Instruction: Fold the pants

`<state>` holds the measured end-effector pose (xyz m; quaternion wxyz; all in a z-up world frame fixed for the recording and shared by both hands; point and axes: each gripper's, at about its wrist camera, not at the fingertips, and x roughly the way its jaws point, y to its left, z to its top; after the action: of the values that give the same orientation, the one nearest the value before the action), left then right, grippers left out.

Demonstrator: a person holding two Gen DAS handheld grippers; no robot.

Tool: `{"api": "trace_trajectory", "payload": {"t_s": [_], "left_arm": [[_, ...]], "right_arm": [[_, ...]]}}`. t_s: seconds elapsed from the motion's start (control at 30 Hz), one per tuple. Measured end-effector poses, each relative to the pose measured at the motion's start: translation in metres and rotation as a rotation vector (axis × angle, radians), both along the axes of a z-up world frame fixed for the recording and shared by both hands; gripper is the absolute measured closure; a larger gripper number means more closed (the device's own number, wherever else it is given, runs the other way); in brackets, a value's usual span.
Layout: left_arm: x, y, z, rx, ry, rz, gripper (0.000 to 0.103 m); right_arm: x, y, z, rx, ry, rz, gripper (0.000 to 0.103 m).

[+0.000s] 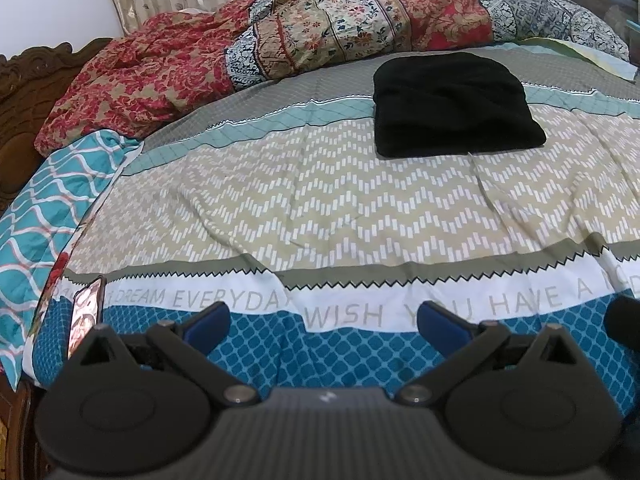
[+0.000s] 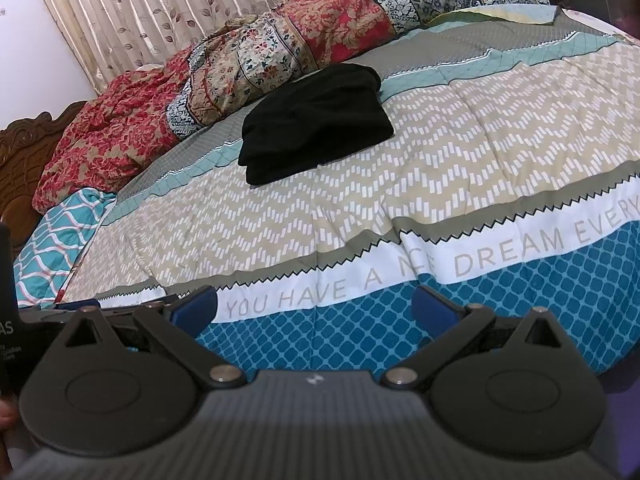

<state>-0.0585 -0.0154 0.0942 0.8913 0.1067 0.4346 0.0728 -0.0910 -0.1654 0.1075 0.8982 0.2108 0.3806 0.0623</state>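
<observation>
Black pants (image 1: 454,104) lie folded into a compact rectangle on the far part of the patterned bedspread (image 1: 320,208); in the right wrist view the folded pants (image 2: 316,124) sit left of centre. My left gripper (image 1: 324,320) hovers over the near blue edge of the bed, open and holding nothing, well short of the pants. My right gripper (image 2: 316,304) is likewise open and empty above the near edge, far from the pants.
A crumpled red and floral quilt (image 1: 248,52) is heaped along the far side under a curtain (image 2: 160,4). A teal wave-patterned pillow (image 1: 52,208) lies at the left by the carved wooden headboard (image 1: 16,92). A phone (image 1: 86,316) rests near the left gripper.
</observation>
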Motion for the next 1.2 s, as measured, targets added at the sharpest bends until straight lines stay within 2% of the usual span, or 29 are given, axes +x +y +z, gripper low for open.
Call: {"api": "trace_trajectory", "payload": {"t_s": [1.2], "left_arm": [[0.0016, -0.004, -0.0018, -0.014, 0.027, -0.008, 0.0]], "right_arm": [[0.0009, -0.0029, -0.0006, 0.011, 0.007, -0.022, 0.0]]}}
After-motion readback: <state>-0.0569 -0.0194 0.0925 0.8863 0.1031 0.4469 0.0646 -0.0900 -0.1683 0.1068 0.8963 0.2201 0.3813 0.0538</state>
